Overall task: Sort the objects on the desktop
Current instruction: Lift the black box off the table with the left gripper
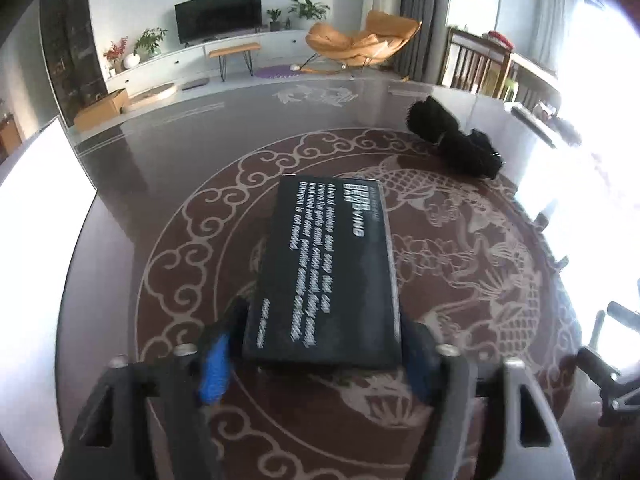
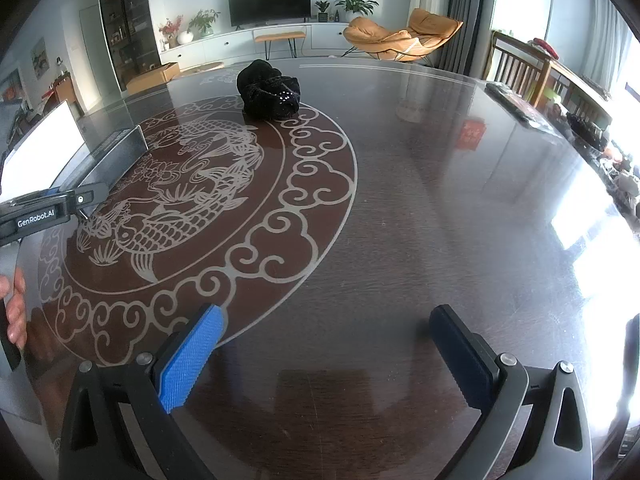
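In the left wrist view, the left gripper is closed on the near end of a flat black rectangular box with white printed text, its blue-padded fingers pressing both long sides; the box fills the centre of the frame above the dark round glass-topped table with a pale fish-and-cloud pattern. A fuzzy black fabric bundle lies on the table at upper right. In the right wrist view, the right gripper stands wide apart over bare tabletop at the bottom, holding nothing. The same bundle sits at upper centre, and the box shows at the left edge.
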